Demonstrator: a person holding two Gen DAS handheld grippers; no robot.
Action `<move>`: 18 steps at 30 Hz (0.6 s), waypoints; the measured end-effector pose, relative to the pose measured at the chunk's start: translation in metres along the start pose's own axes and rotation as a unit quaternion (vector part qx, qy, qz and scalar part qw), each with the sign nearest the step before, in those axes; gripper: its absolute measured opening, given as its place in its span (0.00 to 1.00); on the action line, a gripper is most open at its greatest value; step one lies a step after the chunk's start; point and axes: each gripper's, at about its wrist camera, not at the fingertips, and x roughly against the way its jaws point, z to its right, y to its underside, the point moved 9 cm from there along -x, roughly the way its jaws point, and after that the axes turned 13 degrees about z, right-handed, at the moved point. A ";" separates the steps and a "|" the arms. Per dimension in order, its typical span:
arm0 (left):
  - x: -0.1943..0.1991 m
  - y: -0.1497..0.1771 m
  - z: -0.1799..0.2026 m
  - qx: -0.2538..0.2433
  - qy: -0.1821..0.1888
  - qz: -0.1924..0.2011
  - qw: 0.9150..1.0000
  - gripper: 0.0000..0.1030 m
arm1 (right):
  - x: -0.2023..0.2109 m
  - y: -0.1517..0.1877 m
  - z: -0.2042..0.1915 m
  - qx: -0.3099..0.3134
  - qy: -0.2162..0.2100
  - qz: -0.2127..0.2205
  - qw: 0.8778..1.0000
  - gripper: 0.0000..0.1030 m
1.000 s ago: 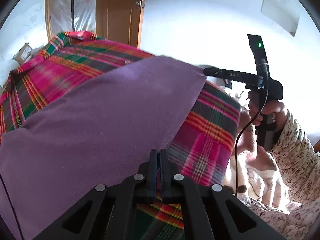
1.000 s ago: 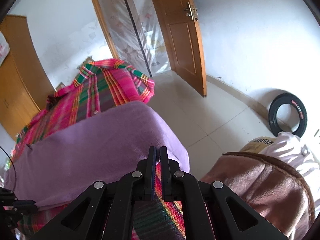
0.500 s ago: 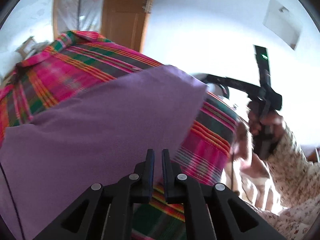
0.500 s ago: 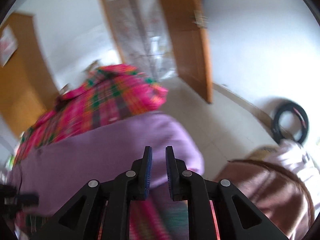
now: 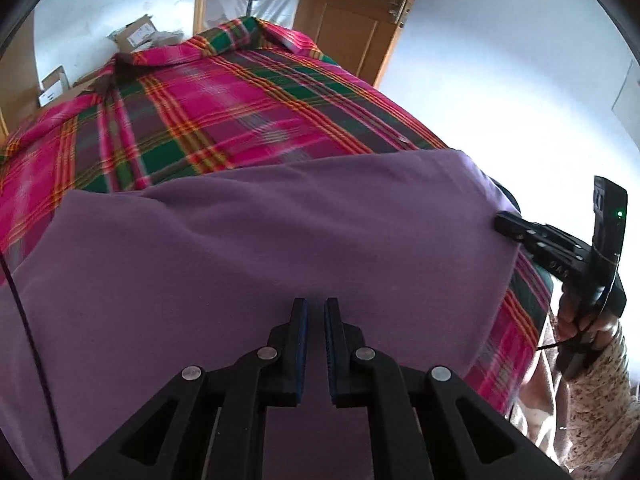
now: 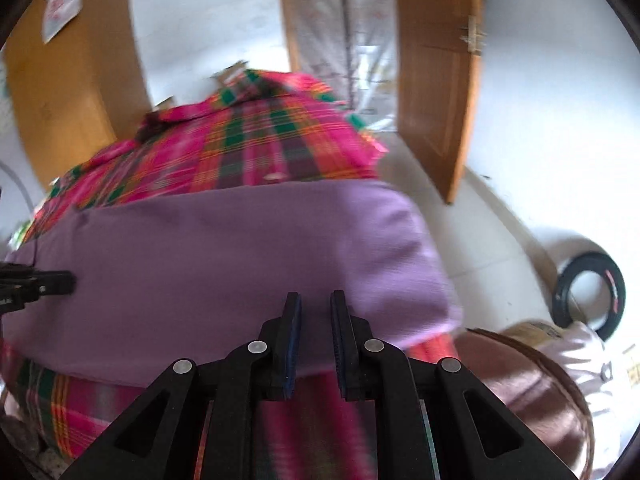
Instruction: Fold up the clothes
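A purple garment (image 5: 280,240) lies folded across a pink, green and orange plaid cloth (image 5: 220,100). My left gripper (image 5: 315,304) hovers over its near edge, open by a narrow gap, gripping nothing. In the right wrist view the same purple garment (image 6: 240,260) spreads over the plaid cloth (image 6: 260,152), and my right gripper (image 6: 315,298) is open above its near edge. The right gripper (image 5: 508,226) also shows at the garment's right corner, held by a hand (image 5: 576,316). The left gripper's tip (image 6: 60,282) shows at the garment's left end.
An open wooden door (image 6: 432,80) stands behind, with a wardrobe (image 6: 60,100) at the left. On the tiled floor lie a black tyre (image 6: 588,292), a brown fuzzy item (image 6: 532,392) and a white garment (image 6: 588,344). Cardboard boxes (image 5: 136,34) sit beyond the cloth.
Both grippers were shut a second ago and have opened. Both have moved so that the purple garment now lies flatter and fills more of each view.
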 end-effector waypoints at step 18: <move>0.014 -0.010 -0.075 0.074 -0.060 0.020 0.995 0.08 | -0.077 -0.041 -0.145 0.127 -0.139 -0.063 0.980 0.17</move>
